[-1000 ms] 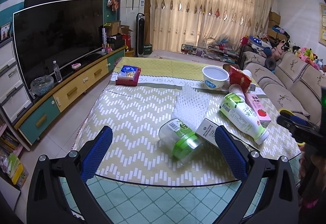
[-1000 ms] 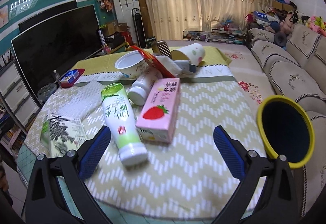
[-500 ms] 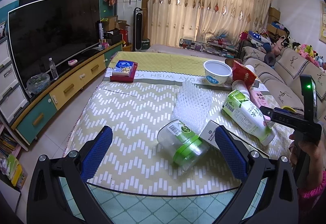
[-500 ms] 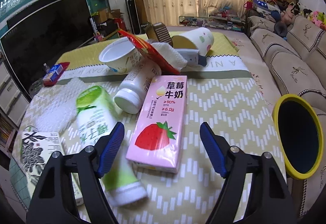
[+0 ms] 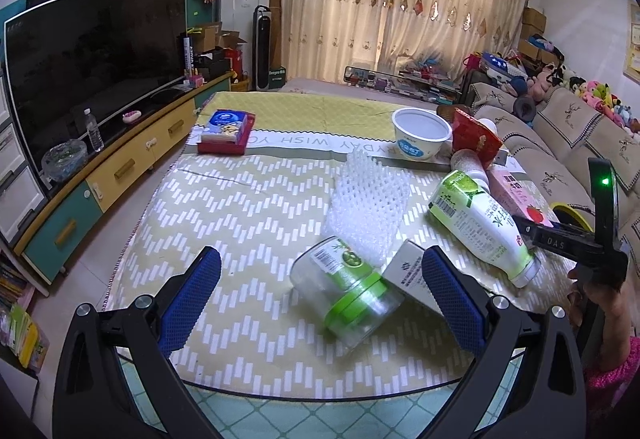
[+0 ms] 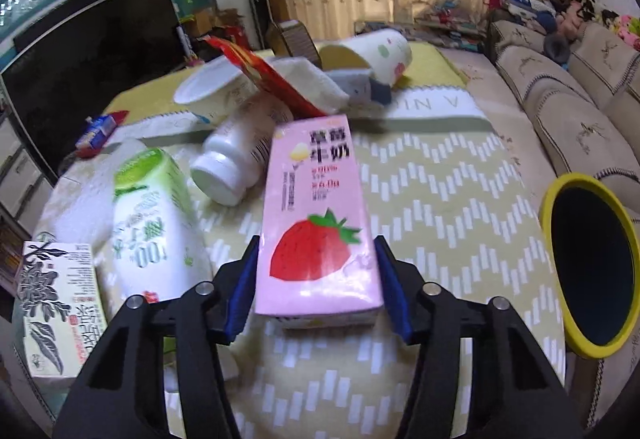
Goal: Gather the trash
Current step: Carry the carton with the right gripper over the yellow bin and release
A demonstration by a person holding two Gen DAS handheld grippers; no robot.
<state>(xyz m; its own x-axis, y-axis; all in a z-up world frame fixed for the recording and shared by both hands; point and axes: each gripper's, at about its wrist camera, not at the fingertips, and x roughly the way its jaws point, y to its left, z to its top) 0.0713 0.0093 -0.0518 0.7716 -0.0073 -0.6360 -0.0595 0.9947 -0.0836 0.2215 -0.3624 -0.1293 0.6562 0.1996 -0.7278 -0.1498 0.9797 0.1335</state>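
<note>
Right wrist view: the right gripper [image 6: 316, 289] has its blue pads on either side of the near end of the pink strawberry milk carton [image 6: 316, 223], which lies flat on the desk [image 6: 448, 199]. The pads sit right at the carton's edges, but whether they are pressing it or only bracketing it I cannot tell. Just left of the gripper lies a green-and-white bottle [image 6: 156, 227] on its side, and further left, near the desk edge, a small printed box [image 6: 60, 307]. Beyond the carton's far end a white bottle [image 6: 236, 159] lies with its cap toward the camera, and behind it sit a white bowl [image 6: 212, 95], a red wrapper [image 6: 264, 79] and a tipped paper cup [image 6: 372, 55]. To the right, off the desk edge, is a yellow-rimmed bin [image 6: 592, 271].

Left wrist view: the left gripper [image 5: 320, 303] hangs released, jaws spread wide, above the near desk edge. Just ahead, between the pads, a clear jar with a green band [image 5: 348, 295] lies on its side, touching a white foam net sleeve [image 5: 368, 207]. Far ahead to the left rests a red tray with a blue packet [image 5: 226, 131].
</note>
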